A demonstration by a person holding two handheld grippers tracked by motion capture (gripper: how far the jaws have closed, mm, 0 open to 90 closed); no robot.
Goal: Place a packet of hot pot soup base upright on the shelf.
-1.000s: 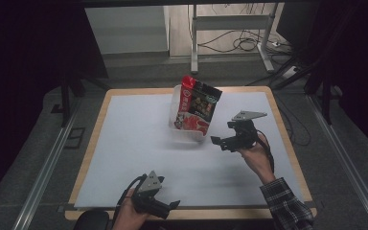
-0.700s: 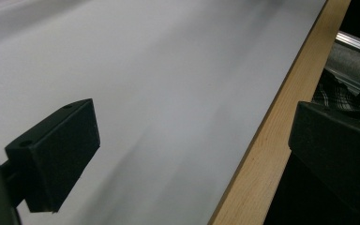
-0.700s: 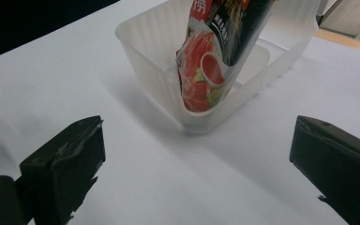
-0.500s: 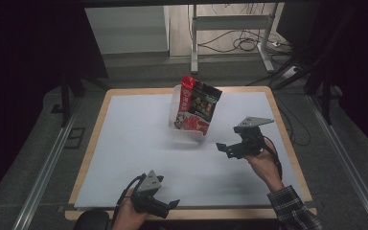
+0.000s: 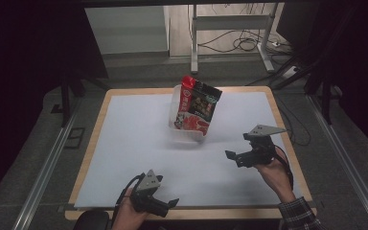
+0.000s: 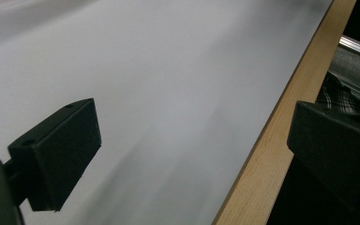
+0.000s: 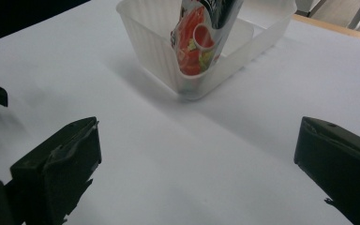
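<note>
A red and black food packet [image 5: 196, 104] stands tilted inside a translucent white plastic tub [image 5: 188, 136] at the far middle of the table. In the right gripper view the packet [image 7: 200, 35] leans in the tub [image 7: 157, 44] ahead of the jaws. My right gripper [image 5: 231, 155] hovers to the right of the tub and nearer the person, apart from it, and is open and holds nothing [image 7: 197, 176]. By the table's front edge my left gripper [image 5: 171, 203] points right. It is open with nothing between its jaws [image 6: 192, 154].
A white sheet [image 5: 124, 143] covers the wooden table, whose bare rim [image 6: 267, 150] runs beside the left gripper. A plaid sleeve [image 6: 337, 93] lies beyond that rim. Metal rails [image 5: 43, 167] flank the table, and a desk frame with cables [image 5: 230, 33] stands behind it.
My right gripper has drawn back from the tub, toward the front right of the table. The left gripper and the packet have stayed put.
</note>
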